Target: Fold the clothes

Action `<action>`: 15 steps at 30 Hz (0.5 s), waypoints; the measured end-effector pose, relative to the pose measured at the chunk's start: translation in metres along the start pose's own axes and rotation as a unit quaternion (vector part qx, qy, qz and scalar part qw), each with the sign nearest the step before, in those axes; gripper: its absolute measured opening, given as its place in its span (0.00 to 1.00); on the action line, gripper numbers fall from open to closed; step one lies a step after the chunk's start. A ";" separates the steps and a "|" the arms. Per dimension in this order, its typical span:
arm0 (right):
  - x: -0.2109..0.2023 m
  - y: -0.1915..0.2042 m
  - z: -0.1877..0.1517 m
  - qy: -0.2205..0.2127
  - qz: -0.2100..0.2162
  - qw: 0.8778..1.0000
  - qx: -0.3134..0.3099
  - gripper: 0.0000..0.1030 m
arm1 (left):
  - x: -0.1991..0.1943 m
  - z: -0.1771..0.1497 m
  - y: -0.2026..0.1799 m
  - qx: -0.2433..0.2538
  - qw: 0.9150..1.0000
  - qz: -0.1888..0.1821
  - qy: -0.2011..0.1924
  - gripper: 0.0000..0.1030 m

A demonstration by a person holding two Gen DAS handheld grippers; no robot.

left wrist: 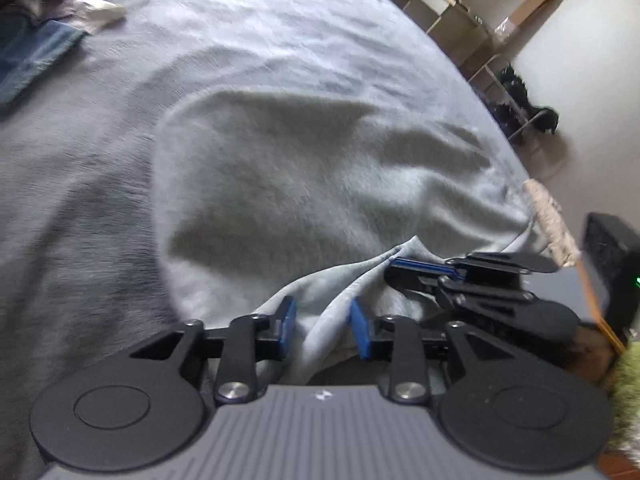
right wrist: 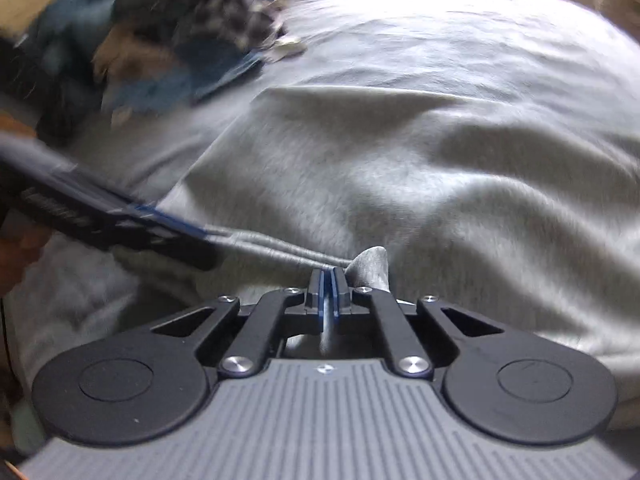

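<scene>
Far left on the bed (left wrist: 280,40), a pile of clothes (left wrist: 36,40) sits by the edge. The grey garment (left wrist: 304,184) lies spread mid-bed. The left gripper (left wrist: 323,330) stands parted, cloth between its pads. The right gripper (right wrist: 329,280) is pressed together, pinching the garment's hem.

The grey garment (left wrist: 312,168) is seen as soft, matt, fleecy cloth; the bed (left wrist: 280,20) sheet is woven cloth; gripper pads (left wrist: 362,330) are matt blue plastic.
</scene>
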State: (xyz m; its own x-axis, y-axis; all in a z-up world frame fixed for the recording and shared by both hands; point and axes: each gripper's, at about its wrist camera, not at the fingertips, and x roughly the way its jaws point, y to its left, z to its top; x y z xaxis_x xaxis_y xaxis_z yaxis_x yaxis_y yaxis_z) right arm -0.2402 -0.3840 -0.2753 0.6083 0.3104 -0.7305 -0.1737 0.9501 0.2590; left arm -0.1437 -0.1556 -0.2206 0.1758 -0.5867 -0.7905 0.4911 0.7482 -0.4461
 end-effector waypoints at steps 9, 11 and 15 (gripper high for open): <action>0.007 -0.028 0.007 0.005 0.020 0.989 0.149 0.02 | -0.024 0.000 0.072 -0.140 0.990 0.011 -0.004 0.54; 0.007 -0.027 0.005 0.008 0.016 0.987 0.157 0.02 | -0.012 0.002 0.090 -0.178 0.984 -0.021 0.013 0.54; 0.007 -0.025 0.003 0.011 0.008 0.987 0.159 0.02 | 0.013 0.004 0.100 -0.201 0.977 -0.067 0.031 0.53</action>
State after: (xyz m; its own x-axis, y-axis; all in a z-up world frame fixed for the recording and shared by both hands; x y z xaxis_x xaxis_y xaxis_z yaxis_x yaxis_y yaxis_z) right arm -0.2299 -0.4056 -0.2850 0.5891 0.3293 -0.7379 0.0717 0.8883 0.4537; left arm -0.0888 -0.0894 -0.2743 0.0749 -0.6765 -0.7326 0.1285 0.7351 -0.6657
